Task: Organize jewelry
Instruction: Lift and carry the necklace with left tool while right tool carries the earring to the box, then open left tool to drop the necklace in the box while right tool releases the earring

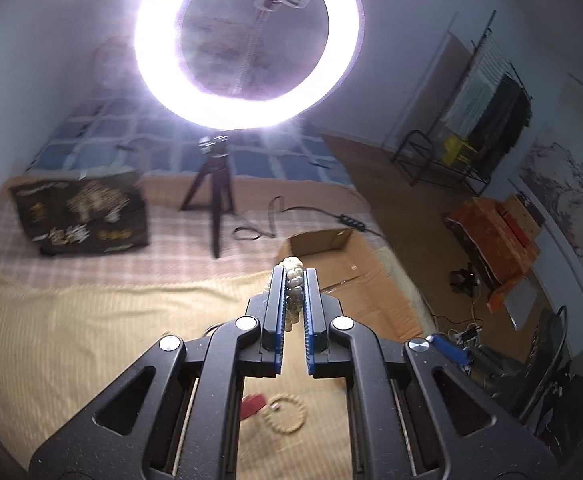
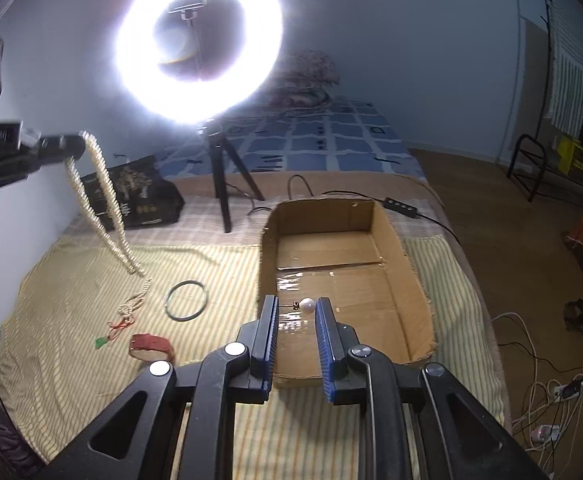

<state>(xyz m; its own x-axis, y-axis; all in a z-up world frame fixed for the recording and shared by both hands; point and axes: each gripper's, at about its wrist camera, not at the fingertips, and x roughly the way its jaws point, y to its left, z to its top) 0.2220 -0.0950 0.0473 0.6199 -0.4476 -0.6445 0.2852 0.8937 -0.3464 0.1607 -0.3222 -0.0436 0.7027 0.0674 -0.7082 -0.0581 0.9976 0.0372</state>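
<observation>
My left tongs (image 1: 294, 276) are clamped on the pearl necklace (image 2: 103, 200), which hangs in a long loop over the bed, its tail touching the blanket (image 2: 71, 300). My worry is that it swings and snags the bangle (image 2: 186, 295) below on the way to the cardboard box (image 2: 387, 216). The right tongs (image 2: 296, 305) are wide open and hold nothing; a pearl pin (image 2: 306, 305) sits in the box just ahead of them.

Cardboard box (image 2: 395, 256) open-topped; tripod (image 2: 223, 184) stands behind.

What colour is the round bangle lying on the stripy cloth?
Dark green, seen best in the right wrist view: bangle.
</observation>
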